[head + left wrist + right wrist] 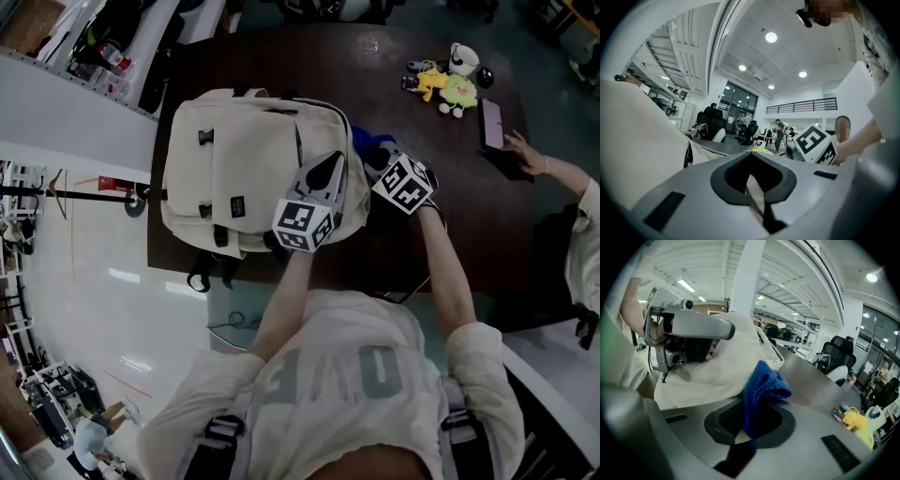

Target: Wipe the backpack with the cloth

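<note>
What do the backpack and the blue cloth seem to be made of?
The backpack looks like matte cream woven fabric, perhaps canvas: it folds softly and shows stitched seams. The cloth seems to be blue microfibre or terry: its surface is nubby.

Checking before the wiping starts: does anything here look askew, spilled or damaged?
Nothing is spilled or damaged. The backpack lies flat on the table; only a black strap loop dangles over the near edge. The right claw grips the blue cloth as expected.

The backpack (234,159) is matt canvas, the cloth (765,380) nubby terry.
</note>
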`<state>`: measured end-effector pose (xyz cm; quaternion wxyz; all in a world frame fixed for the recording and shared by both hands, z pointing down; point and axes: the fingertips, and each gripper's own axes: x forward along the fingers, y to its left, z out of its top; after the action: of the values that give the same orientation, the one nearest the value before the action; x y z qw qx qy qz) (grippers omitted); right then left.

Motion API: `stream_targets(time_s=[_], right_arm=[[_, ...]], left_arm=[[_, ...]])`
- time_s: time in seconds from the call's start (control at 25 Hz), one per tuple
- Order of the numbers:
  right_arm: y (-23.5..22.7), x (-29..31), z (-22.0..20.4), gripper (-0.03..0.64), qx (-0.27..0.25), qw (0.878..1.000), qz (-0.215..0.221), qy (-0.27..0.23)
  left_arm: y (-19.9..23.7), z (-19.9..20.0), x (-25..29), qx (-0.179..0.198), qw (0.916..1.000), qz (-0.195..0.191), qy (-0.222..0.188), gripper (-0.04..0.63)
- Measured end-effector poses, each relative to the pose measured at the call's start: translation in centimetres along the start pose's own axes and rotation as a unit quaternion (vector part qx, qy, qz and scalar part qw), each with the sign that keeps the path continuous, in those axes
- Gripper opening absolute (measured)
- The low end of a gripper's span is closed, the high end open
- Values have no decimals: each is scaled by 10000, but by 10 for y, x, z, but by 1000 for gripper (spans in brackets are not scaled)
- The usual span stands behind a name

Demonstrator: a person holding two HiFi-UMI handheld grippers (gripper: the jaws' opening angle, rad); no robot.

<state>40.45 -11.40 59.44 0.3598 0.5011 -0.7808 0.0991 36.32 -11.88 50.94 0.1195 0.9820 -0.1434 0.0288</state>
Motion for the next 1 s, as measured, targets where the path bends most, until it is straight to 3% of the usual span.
stream_targets(time_s=[0.52,1.0], right_arm=[[44,-27,-3,41,166,9996,-185,-102],[89,-53,-16,41,45,9982,-591,57]], left_arm=[[-16,-15,-9,224,9994,82,261,3],[-36,-37,-47,65,9996,129,235,3]])
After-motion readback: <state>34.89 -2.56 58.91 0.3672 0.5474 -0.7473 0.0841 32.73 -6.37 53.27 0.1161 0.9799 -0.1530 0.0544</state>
